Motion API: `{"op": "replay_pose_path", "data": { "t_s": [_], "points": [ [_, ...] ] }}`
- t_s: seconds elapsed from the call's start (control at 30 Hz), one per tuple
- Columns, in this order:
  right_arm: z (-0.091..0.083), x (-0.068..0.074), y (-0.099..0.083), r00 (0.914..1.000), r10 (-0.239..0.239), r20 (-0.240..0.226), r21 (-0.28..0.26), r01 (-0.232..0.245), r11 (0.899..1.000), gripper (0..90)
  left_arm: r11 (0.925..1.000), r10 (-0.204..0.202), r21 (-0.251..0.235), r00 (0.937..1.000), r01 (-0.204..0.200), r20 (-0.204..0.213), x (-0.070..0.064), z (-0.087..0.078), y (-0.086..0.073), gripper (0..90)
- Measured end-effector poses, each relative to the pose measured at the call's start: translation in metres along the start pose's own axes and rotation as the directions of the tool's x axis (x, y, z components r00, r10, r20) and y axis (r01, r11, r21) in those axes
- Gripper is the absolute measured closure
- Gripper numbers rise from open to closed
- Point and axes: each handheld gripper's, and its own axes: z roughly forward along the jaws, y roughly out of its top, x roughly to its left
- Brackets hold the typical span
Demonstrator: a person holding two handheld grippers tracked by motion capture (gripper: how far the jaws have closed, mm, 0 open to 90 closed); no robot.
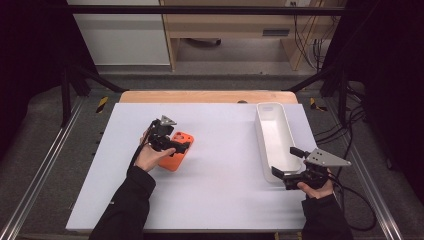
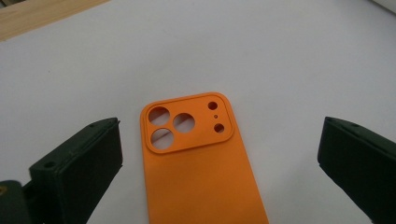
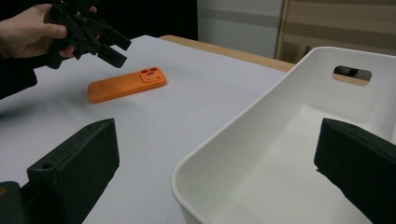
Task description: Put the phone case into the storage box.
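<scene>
While the left gripper straddles the orange phone case (fingers wide), the right gripper's wide fingers flank the white bin's rim

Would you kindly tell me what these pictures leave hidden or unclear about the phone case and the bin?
- Orange phone case: its lower end is cut off by the bottom edge of the left gripper view; in the high view the left claw covers its middle.
- White bin: its near end runs past the bottom edge of the right gripper view.
- Bin floor at the near end: hidden by the right claw in the high view.
</scene>
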Motion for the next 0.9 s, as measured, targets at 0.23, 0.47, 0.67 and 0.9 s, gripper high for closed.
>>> {"op": "replay_pose_path", "data": {
  "t_s": [0.23,0.47,0.67,0.9],
  "points": [
    [0.000,0.000,0.000,1.0000,-0.001,0.000,-0.001,0.001,1.000,0.4,0.9995,-0.016,0.027,0.9999,0.016,-0.003,0.002,0.007,-0.008,0.0],
    [0.000,0.000,0.000,1.0000,-0.005,0.000,0.000,0.005,1.000,0.4,0.9979,-0.027,0.059,0.9996,0.027,-0.007,0.003,0.014,-0.015,0.0],
    [0.001,0.000,0.000,1.0000,-0.005,0.000,0.000,0.005,1.000,0.4,0.9962,-0.033,0.080,0.9994,0.034,-0.008,0.002,0.019,-0.020,0.0],
    [0.000,0.000,0.000,1.0000,-0.005,0.000,0.000,0.005,1.000,0.4,0.9943,-0.033,0.100,0.9992,0.035,-0.021,0.001,0.023,-0.023,0.1]
  ]
}}
